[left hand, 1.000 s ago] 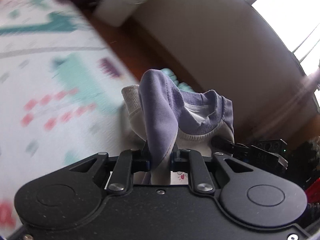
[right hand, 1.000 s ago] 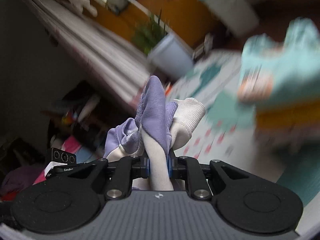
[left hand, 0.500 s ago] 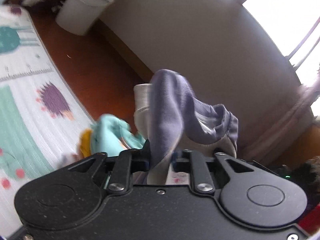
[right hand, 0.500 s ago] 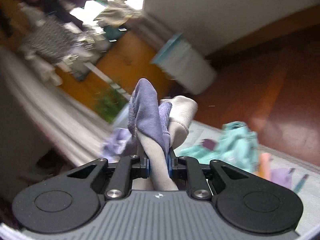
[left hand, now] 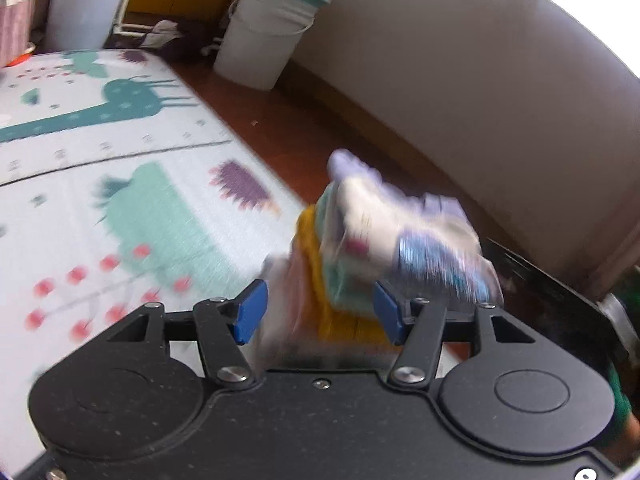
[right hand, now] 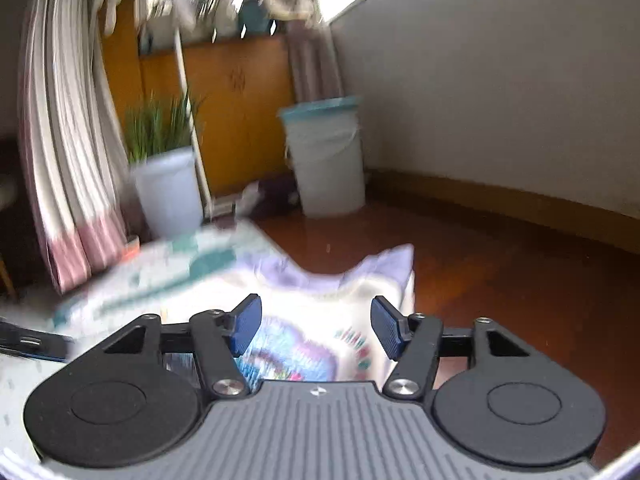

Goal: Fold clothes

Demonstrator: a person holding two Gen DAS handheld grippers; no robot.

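Left wrist view: left gripper (left hand: 320,312) jaws opening, nothing pinched; blurred white-and-lilac top (left hand: 400,224) sits just beyond them on a yellow and teal pile (left hand: 320,248) at the play mat (left hand: 120,152) edge. Right gripper (right hand: 316,328) jaws opening too, same top (right hand: 332,308) loose beyond them.

Left hand-held gripper (left hand: 318,312) angles downward, jaws opening, pads clear of cloth. Right hand-held gripper (right hand: 316,326) likewise, jaws opening.

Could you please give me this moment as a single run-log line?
left gripper: opening, nothing gripped | right gripper: opening, nothing gripped | white and purple top: on clothes pile | mat: under pile
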